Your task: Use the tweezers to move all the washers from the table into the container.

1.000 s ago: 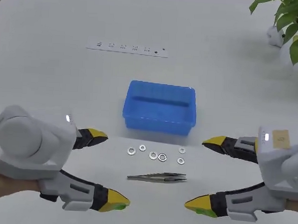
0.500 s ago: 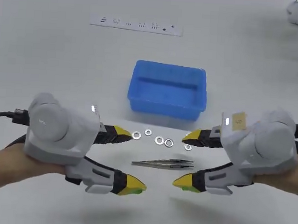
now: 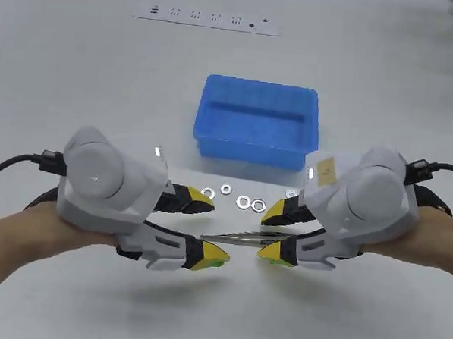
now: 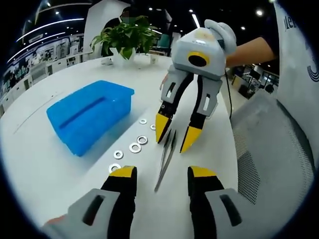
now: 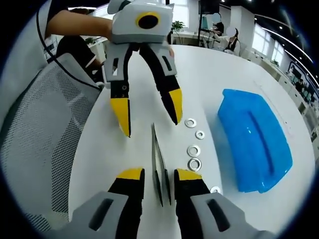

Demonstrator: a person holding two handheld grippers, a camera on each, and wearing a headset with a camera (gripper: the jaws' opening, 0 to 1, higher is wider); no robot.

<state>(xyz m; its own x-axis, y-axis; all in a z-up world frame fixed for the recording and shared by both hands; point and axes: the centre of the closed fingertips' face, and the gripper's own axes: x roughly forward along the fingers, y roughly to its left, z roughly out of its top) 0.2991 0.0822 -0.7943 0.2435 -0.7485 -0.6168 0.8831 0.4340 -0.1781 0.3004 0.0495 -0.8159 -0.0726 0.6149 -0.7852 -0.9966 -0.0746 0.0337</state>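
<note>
Both grippers have drawn in from the sides of the table (image 3: 79, 78) over the last second, and their yellow tips now face each other across the tweezers (image 3: 242, 236). My left gripper (image 3: 212, 229) has its jaws well apart around the tweezers' left end and holds nothing. My right gripper (image 3: 272, 233) has its jaws narrower but not closed, one on each side of the right end, and in the right gripper view a sliver of table shows on either side of the metal. As I judge it, the pickup turns on the tweezers' long axis. It runs left to right, roughly parallel to the table's near edge and in line with both grippers, so each end points into a pair of jaws. The right gripper reaches further along the tweezers. The end between my right jaws is where the two arms stand apart, and the closed, pointed end aims at the left gripper. Washers (image 3: 244, 202) lie loose just beyond the tweezers. The blue container (image 3: 258, 122) sits beyond them toward the far edge, and I can see no washers in it.
</note>
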